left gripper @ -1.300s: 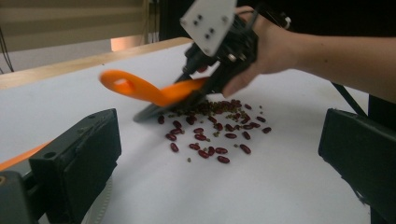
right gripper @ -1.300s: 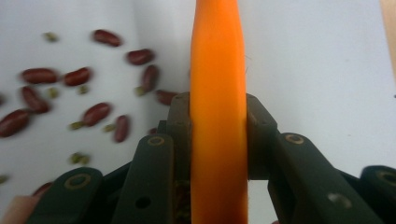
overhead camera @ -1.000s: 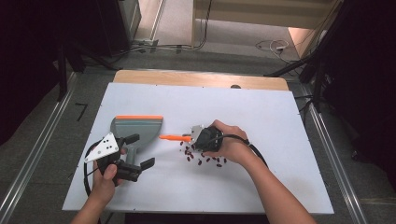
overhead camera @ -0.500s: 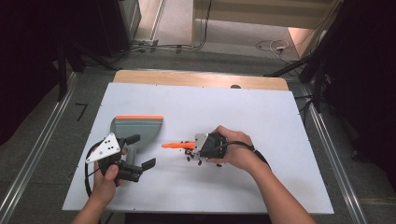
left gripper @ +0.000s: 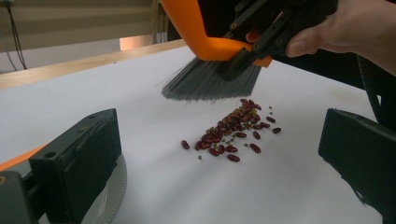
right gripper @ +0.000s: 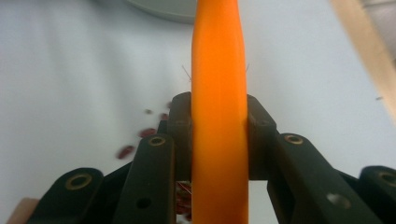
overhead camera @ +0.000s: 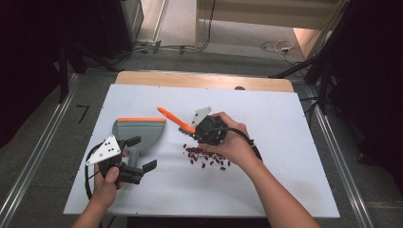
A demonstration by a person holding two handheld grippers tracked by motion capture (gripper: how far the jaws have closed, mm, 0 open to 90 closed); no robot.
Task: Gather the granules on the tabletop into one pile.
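You're at a white tabletop (overhead camera: pixel 285 156) with a wooden far edge, grey floor and cables beyond. Your right gripper (overhead camera: pixel 202 128) clamps the orange brush (left gripper: pixel 210 70) above the red beans (overhead camera: pixel 206 156). Left gripper (overhead camera: pixel 135 156) stands apart beside the grey dustpan (overhead camera: pixel 140 130). No readable writing.

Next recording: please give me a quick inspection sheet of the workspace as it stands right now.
Surface: white board on a wooden table, bare apart from the items below.
Job's things: brush; grey dustpan with orange edge; pile of red beans.
Clutter: nothing seen.
Grippers: right tongs shut on the brush's orange handle, bristles above the beans; left tongs open, straddling the dustpan's handle.
Cables: black cable loops trail from both tongs.
Surroundings: grey floor, metal rails, loose wires beyond the table.
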